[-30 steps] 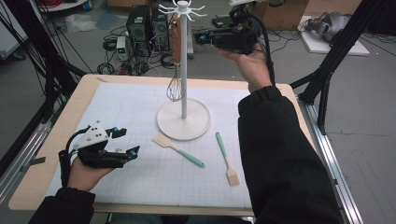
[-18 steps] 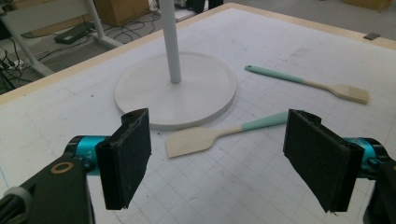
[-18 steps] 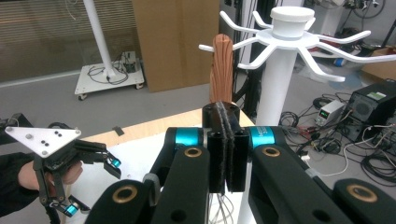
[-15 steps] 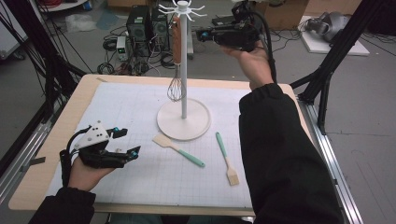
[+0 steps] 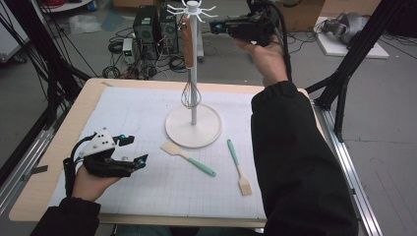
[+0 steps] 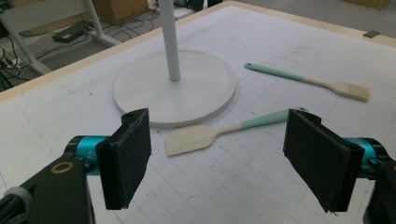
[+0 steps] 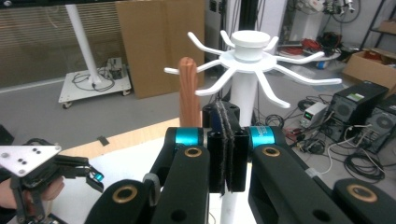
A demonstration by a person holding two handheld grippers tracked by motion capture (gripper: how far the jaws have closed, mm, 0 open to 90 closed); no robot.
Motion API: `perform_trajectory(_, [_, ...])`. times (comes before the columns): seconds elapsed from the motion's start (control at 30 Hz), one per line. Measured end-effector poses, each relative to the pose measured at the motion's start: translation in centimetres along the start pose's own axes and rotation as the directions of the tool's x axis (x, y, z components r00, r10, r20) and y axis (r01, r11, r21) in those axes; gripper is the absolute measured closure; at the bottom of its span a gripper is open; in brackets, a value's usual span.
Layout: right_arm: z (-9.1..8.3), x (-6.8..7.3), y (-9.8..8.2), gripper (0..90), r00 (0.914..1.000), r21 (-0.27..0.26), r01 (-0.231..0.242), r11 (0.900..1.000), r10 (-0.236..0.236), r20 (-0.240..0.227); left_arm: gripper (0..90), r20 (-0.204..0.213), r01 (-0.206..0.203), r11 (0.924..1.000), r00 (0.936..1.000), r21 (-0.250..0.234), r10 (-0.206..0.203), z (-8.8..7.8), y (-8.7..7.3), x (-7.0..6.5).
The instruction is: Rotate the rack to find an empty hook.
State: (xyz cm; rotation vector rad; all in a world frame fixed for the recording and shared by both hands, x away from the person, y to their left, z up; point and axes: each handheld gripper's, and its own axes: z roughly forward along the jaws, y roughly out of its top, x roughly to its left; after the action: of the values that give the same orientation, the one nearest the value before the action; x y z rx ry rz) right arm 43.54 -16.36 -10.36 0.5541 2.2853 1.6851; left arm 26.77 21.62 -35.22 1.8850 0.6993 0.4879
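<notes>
My left hand-held gripper [image 6: 217, 158] sits jaws wide over the surface w/ the spatula [image 6: 219, 133] just ahead, flat beside the stand base [image 6: 196, 88]: prob. light, stiff, blade thin, so grip mid-handle; right hand-held gripper [image 7: 227, 149] closed, empty.

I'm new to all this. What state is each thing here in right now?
Left claw: open, empty, low over the mat.
Right claw: shut, empty, raised beside the rack top.
Whisk: hanging from the rack, wooden handle up.
Hook rack: standing upright on the mat.
Spatula: lying flat, next to the rack base.
Brush: lying flat on the mat.
</notes>
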Motion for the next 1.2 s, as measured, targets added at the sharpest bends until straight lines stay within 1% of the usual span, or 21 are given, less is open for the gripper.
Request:
perform_trajectory(0.17, [0.2,0.0,0.1,89.5,1.0,-0.009,-0.003,1.0,0.003,0.003,23.7,0.0,-0.001,1.0,1.0,0.0,0.001,0.0,0.0,0.0])
perform_trajectory(0.5, [0.8,0.4,0.4,89.5,1.0,-0.008,0.005,1.0,-0.005,0.0,23.7,0.002,0.001,1.0,1.0,-0.002,-0.001,-0.1,0.0,0.0])
perform_trajectory(0.77, [1.3,1.0,1.0,89.5,0.9998,-0.005,0.02,1.0,-0.021,-0.006,23.7,0.0,-0.004,1.0,1.0,-0.002,0.004,-0.1,0.1,0.0])
perform_trajectory(1.07, [1.9,1.7,1.2,89.5,0.9993,0.007,0.036,0.999,-0.036,-0.01,23.8,0.001,-0.004,1.0,1.0,-0.003,0.004,-0.1,0.1,-0.1])
perform_trajectory(1.2, [2.1,2.0,1.2,89.4,0.9994,0.008,0.034,0.999,-0.034,-0.01,23.7,0.002,-0.005,1.0,1.0,-0.004,0.005,-0.1,0.1,-0.1])
